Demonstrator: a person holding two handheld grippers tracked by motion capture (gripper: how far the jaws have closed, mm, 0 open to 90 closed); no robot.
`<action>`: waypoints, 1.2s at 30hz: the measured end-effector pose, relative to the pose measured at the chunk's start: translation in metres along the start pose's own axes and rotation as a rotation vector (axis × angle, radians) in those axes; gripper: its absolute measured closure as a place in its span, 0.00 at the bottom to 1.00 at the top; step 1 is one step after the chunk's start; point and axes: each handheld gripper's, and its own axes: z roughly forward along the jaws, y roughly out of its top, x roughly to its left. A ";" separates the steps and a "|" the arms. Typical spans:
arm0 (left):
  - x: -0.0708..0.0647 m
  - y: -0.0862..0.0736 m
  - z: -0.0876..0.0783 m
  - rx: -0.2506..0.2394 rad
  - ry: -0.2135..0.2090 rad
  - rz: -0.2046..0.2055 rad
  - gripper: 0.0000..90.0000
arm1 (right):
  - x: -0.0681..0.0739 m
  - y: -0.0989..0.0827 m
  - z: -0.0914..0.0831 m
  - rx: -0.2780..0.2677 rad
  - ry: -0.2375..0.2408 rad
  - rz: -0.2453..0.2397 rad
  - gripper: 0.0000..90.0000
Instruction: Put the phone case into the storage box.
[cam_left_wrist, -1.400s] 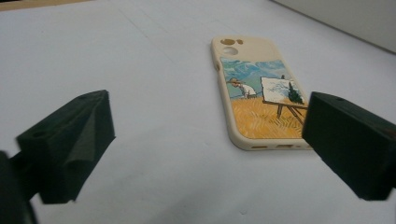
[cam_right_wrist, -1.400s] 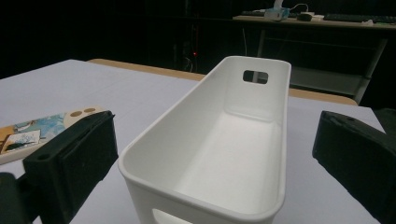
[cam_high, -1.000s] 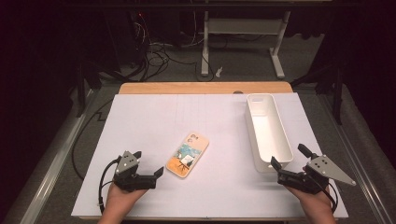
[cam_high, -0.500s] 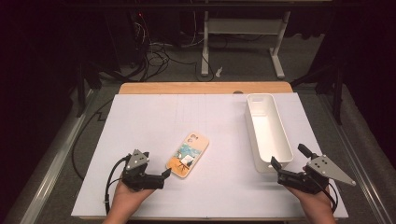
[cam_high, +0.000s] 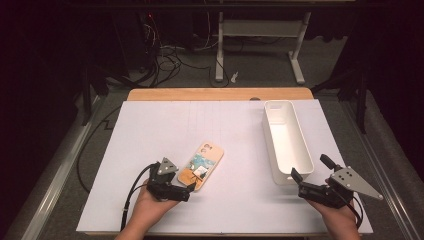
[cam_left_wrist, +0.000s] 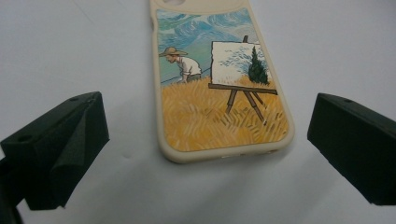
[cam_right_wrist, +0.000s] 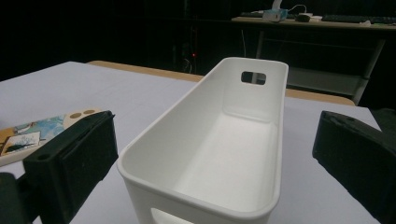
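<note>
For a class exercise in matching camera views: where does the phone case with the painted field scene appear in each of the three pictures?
High view: the phone case lies left of centre on the white table cover, by the left gripper.
Left gripper view: centre, between the open jaws.
Right gripper view: far left edge, beside the left jaw.
Shared landmark: the white bin in the high and right gripper views.

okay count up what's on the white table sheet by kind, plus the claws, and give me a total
Phone case: 1
White bin: 1
Claws: 2, left claw and right claw, both open
Total: 4
</note>
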 end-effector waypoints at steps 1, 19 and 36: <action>-0.001 0.002 0.003 0.015 -0.002 0.005 0.00 | 0.000 0.000 0.000 -0.001 0.001 0.001 0.01; -0.012 0.030 0.044 0.147 0.019 0.021 0.00 | -0.002 0.001 -0.002 -0.007 -0.005 0.002 0.01; -0.008 0.042 0.053 0.252 0.025 0.033 0.00 | -0.003 0.001 -0.003 -0.009 -0.008 0.007 0.01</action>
